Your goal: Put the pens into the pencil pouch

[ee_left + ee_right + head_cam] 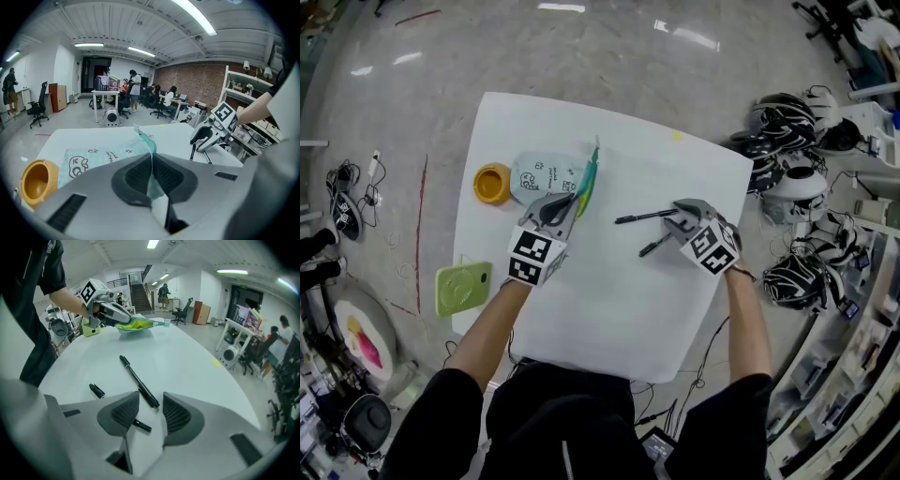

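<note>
1. The white table (609,309) in front of me carries all the items listed below.
2. The pencil pouch (539,173), pale blue with printed doodles, lies on the far left area. Its right-hand, green-lined edge is raised off the surface.
3. A yellow cup (491,184) stands just left of the pouch, touching or nearly touching it.
4. A green flat case (463,288) sits at the left edge, nearer to me.
5. A long black pen (642,217) lies right of centre.
6. A short black pen (654,247) lies just nearer to me, apart from the long one.
7. A small yellow mark (676,136) shows near the far edge.
</note>
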